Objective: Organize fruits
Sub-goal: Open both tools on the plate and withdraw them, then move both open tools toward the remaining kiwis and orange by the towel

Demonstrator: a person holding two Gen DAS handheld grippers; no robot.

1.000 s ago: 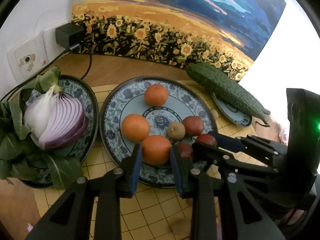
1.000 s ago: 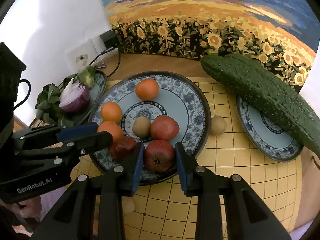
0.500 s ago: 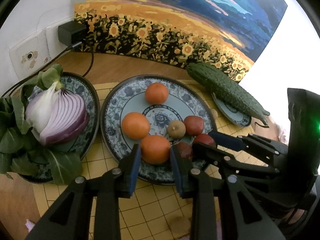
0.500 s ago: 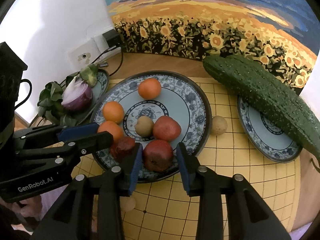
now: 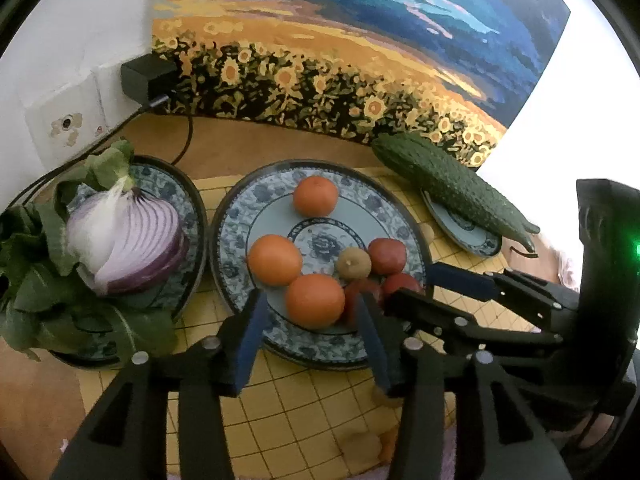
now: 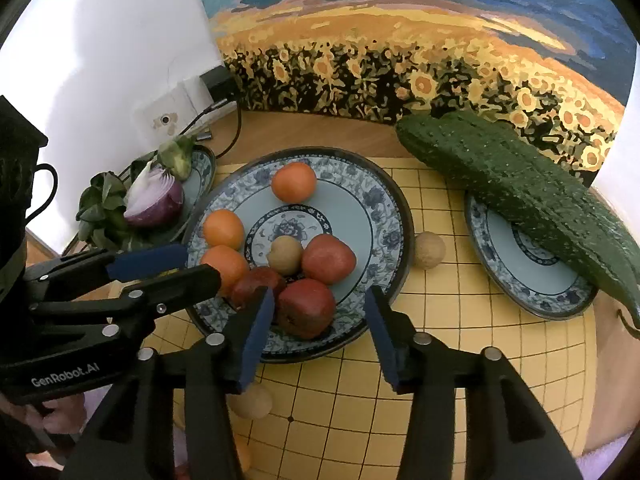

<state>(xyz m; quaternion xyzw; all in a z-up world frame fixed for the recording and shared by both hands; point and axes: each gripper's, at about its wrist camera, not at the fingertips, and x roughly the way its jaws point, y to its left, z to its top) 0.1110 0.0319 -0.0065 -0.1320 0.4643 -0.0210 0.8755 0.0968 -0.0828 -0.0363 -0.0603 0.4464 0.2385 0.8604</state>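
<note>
Both tongs were spreading apart over the fruit plate, each letting go of a fruit.

The left tongs (image 5: 310, 322) were opening, their blue pads clear on either side of the nearest round orange tangerine (image 5: 315, 301), which sat on the near rim of the big blue-and-white patterned china plate (image 5: 376, 210). Just beside them the right tongs (image 6: 320, 320) were opening too, a dark red wrinkled fruit (image 6: 306, 307) resting on the same plate between the pads, untouched. Two more tangerines, two further red fruits and a small brown round fruit (image 6: 285, 255) lay on that plate. To its left stood a plate with half a purple onion (image 5: 128, 240) and green leaves; to its right a bumpy green cucumber (image 6: 520, 196) lay across a smaller plate. All stood on the yellow gridded table (image 6: 440, 380), before a sunflower painting (image 6: 400, 40).
</note>
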